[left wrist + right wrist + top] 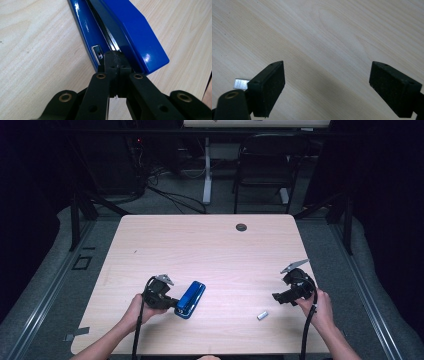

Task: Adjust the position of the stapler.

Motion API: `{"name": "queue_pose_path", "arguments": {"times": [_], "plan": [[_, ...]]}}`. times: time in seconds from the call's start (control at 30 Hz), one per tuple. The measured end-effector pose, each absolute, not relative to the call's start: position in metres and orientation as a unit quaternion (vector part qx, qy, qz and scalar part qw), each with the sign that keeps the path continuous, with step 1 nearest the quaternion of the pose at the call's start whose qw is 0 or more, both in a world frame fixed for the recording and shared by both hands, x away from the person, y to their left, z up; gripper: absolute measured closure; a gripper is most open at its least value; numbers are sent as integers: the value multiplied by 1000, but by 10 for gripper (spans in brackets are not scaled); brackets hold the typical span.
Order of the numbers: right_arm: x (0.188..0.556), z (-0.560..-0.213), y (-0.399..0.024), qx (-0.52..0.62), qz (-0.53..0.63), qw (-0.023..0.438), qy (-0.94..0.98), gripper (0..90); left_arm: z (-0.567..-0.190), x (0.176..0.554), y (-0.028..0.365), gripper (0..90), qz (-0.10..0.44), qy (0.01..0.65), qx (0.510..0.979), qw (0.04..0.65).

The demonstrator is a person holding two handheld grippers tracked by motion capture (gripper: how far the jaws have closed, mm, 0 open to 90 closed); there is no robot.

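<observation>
A glossy blue stapler (191,299) (130,30) lies on the pale wooden table (210,250), left of centre near the front edge. My left gripper (173,304) (115,58) is shut, its jaws pressed together with the tips against the stapler's near end, at the slot between base and top arm. Whether they pinch any part of it I cannot tell. My right gripper (278,297) (327,82) hangs open over bare wood at the right. A small silver strip of staples (262,315) (240,84) lies just beside its left jaw.
A round grommet hole (241,227) sits near the table's far edge. Beyond the table stand a black chair (265,165) and a white desk leg (207,170), with cables on the floor.
</observation>
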State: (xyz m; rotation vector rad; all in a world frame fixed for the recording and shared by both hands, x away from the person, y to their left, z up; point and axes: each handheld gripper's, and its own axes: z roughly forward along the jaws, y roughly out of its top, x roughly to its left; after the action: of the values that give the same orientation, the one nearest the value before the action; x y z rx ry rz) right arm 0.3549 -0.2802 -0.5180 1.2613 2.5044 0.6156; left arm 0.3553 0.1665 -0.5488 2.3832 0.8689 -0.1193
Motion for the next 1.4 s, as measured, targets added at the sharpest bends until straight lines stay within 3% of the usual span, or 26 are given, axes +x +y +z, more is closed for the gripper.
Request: {"name": "queue_pose_path", "arguments": {"times": [1.4], "plan": [[356,-518,-277,431,205,141,867,128,-555,344,125,899,-81,278,901,322]]}}
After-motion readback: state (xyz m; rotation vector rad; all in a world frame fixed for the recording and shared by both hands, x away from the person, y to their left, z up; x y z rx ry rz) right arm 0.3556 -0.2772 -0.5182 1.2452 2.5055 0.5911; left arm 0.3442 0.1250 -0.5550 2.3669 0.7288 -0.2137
